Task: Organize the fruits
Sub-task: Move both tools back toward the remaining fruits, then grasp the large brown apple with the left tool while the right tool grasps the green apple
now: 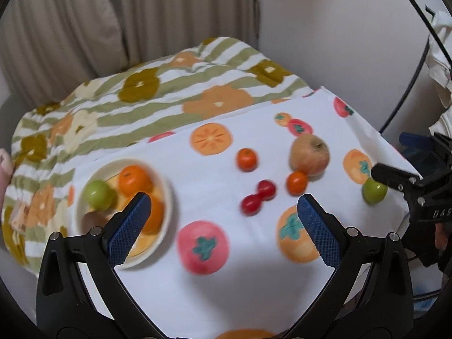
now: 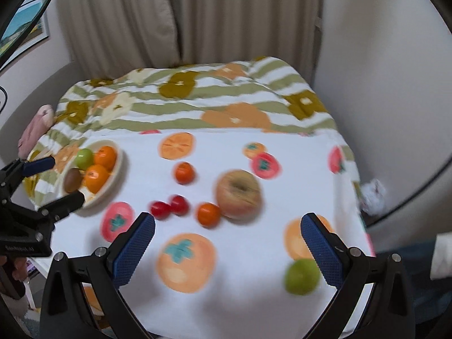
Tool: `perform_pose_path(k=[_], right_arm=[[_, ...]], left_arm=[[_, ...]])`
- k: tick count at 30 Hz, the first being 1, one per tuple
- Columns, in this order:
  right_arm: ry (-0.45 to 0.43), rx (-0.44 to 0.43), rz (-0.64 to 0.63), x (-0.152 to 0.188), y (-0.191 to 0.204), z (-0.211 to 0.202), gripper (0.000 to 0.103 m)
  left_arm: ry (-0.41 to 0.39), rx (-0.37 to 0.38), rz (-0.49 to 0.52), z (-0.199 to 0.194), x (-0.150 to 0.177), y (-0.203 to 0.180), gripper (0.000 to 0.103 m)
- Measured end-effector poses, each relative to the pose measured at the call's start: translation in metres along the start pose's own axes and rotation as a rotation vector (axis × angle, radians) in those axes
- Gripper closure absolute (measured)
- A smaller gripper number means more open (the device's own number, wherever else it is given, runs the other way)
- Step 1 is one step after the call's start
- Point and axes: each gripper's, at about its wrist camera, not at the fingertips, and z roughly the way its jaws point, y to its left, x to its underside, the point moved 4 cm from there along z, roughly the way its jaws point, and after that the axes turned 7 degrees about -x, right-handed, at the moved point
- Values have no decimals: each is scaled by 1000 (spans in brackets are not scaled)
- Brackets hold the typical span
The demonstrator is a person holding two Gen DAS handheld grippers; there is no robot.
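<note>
A cream bowl (image 1: pixel 166 195) (image 2: pixel 120 166) at the cloth's left holds two oranges (image 1: pixel 134 180) (image 2: pixel 105 156), a green fruit (image 1: pixel 97 193) (image 2: pixel 84 158) and a brown kiwi (image 2: pixel 72 180). Loose on the white fruit-print cloth (image 1: pixel 226 282) lie a large apple (image 1: pixel 309 154) (image 2: pixel 238 195), two small oranges (image 1: pixel 246 159) (image 2: pixel 208 214), two red tomatoes (image 1: pixel 258 196) (image 2: pixel 169 207) and a green fruit (image 1: pixel 374 190) (image 2: pixel 301 276). My left gripper (image 1: pixel 223 212) is open and empty, near the bowl. My right gripper (image 2: pixel 227 230) is open and empty, its right finger beside the green fruit.
A green-striped flowered blanket (image 1: pixel 141 96) (image 2: pixel 197 101) lies behind the cloth, with curtains and a wall beyond. The cloth's right edge drops off near crumpled paper (image 2: pixel 373 197). A pink item (image 2: pixel 35 128) sits at the far left.
</note>
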Motion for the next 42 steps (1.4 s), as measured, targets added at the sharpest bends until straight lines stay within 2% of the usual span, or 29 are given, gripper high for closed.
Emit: perform_pose_path(k=[4, 7, 18, 25, 29, 34, 38, 42], right_arm=[[30, 46, 79, 22, -38, 3, 0], [44, 43, 128, 37, -56, 6, 0], [102, 42, 177, 70, -85, 30, 0], [101, 59, 136, 79, -91, 40, 0], [103, 62, 119, 84, -94, 47, 0], [112, 48, 128, 89, -99, 55, 0], [118, 46, 120, 89, -99, 57, 9], [123, 48, 100, 90, -99, 57, 16]], left_arm=[[-3, 31, 39, 19, -10, -32, 0], [-11, 55, 78, 33, -19, -56, 0], [-21, 98, 246, 90, -34, -134, 0], [-19, 94, 314, 113, -31, -155, 0], [-38, 67, 359, 121, -29, -162, 0], [-9, 58, 389, 136, -27, -170, 0], [16, 48, 404, 144, -27, -176, 10], [27, 42, 411, 148, -25, -179, 15]])
